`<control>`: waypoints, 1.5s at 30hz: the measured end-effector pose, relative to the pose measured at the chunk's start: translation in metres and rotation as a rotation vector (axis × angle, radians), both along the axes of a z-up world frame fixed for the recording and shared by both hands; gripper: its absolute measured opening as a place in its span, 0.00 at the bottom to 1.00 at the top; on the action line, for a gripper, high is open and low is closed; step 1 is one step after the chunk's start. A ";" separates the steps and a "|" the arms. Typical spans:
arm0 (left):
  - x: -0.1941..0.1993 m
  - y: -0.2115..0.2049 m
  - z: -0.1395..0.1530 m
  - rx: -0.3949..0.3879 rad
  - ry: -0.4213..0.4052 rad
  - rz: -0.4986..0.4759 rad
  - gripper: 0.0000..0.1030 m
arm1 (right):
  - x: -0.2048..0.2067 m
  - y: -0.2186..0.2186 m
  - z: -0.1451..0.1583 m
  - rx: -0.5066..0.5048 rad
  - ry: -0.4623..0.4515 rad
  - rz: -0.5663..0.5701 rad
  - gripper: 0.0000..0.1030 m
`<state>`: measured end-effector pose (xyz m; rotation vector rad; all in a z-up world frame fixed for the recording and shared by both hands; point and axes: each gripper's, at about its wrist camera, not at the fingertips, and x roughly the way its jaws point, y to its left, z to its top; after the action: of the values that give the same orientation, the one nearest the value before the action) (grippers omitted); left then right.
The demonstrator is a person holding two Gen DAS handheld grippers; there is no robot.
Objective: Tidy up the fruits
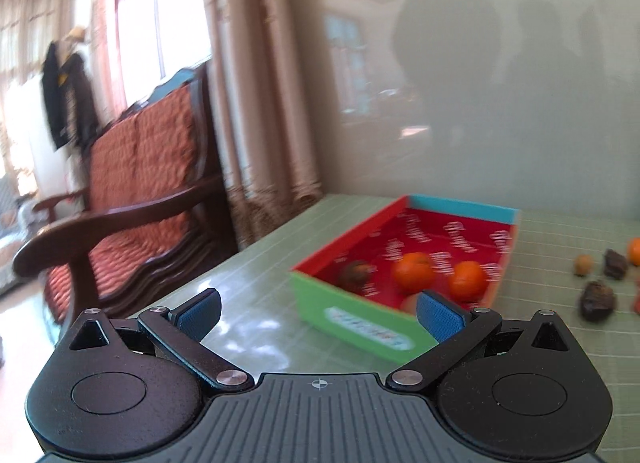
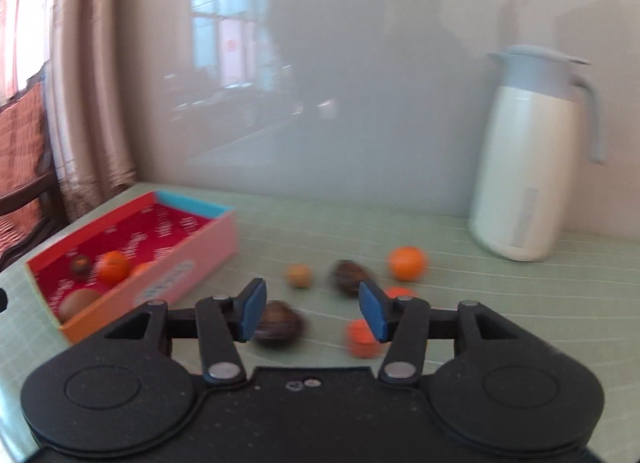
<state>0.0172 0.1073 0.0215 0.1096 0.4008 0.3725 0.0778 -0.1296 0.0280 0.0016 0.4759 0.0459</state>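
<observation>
My left gripper [image 1: 319, 313] hangs with its blue pads spread wide and nothing between them, just short of the green end of the cardboard tray [image 1: 352, 315], my landmark here. My right gripper [image 2: 312, 311] is also parted and grips nothing; a dark brown fruit [image 2: 280, 325] lies on the cloth beyond its left pad, blurred, and I cannot tell whether the pad touches it. Inside the tray's red lining sit two oranges [image 1: 414, 270], a dark fruit [image 1: 356, 275] and, at the near end, a brownish one [image 2: 80, 301]. To the right of the tray, loose on the pale green lined tablecloth [image 2: 500, 295], lie another dark fruit [image 2: 348, 275], a small tan one [image 2: 299, 275], a whole orange [image 2: 407, 262] and two reddish-orange pieces [image 2: 362, 337] too blurred to name. Farther right of the tray a white jug [image 2: 528, 167] with a grey lid stands by the glossy grey wall [image 2: 360, 103], which mirrors a window and dark figures. Left of the tray, past the table edge, hang beige curtains [image 1: 256, 103] beside a dark wooden chair [image 1: 132, 191] with orange cushions, in front of a bright window.
</observation>
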 end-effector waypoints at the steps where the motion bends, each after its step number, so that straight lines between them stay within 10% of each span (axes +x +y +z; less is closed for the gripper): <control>1: 0.002 -0.013 0.000 0.013 -0.006 -0.032 1.00 | -0.005 -0.013 0.001 -0.013 -0.015 -0.042 0.52; 15: 0.047 -0.152 -0.025 0.084 0.068 -0.421 1.00 | -0.069 -0.152 -0.004 -0.104 -0.149 -0.584 0.78; 22: 0.088 -0.175 -0.041 0.060 0.150 -0.475 0.99 | -0.088 -0.181 -0.005 -0.086 -0.157 -0.663 0.78; 33: 0.127 -0.172 -0.058 -0.059 0.296 -0.541 0.47 | -0.096 -0.198 -0.002 -0.081 -0.178 -0.711 0.79; 45: 0.099 -0.185 -0.046 0.075 0.170 -0.539 0.46 | -0.097 -0.195 -0.002 -0.070 -0.187 -0.697 0.79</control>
<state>0.1158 -0.0782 -0.0243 0.3163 0.5069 -0.1550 -0.0192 -0.3251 0.0264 0.0932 0.2701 -0.6493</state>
